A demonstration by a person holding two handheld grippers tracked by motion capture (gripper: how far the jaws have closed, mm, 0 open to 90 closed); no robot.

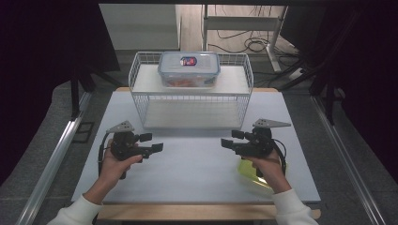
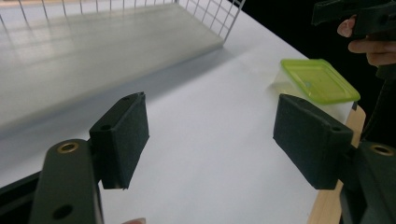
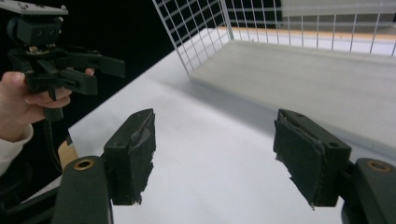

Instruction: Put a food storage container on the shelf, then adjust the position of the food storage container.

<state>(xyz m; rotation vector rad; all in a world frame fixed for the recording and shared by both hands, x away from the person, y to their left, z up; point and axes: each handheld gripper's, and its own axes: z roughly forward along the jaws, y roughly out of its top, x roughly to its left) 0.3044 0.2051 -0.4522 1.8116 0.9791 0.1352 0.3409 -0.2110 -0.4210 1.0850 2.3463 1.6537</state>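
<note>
Left gripper view: the left gripper [image 2: 210, 140] is released, its two black jaws standing wide apart with only bare white bench [image 2: 210, 177] between the pads. No earlier state is described here; nothing is clamped. Beyond the right-hand jaw, near the bench's wooden edge, sits a small clear container with a green lid [image 2: 320, 80], upright and closed. Farther off at the top right is the person's other hand with the right gripper.

Right gripper view: the right gripper [image 3: 212, 156] is likewise released, jaws spread wide, pads clear of any object, with bare bench surface between them. At the upper left the left hand [image 3: 21, 100] holds the left gripper, whose jaws also stand apart.

High view: the left gripper [image 1: 152, 143] and right gripper [image 1: 232, 139] sit low over the near half of the bench, well apart, jaws pointing inward toward each other. The green-lidded container [image 1: 248, 169] lies just beside and partly beneath the right hand [image 1: 265, 161], near the bench's near right corner; the gripper does not touch it.

Beyond both grippers, at the far side of the bench, stands a white wire basket [image 1: 141, 89] with two levels. On its upper level rests a clear lidded storage box [image 1: 189, 69] with a blue-rimmed lid and a label on top, orange-coloured contents visible through the wall. The basket's lower level carries nothing visible. Cables lie on the floor behind the bench.
</note>
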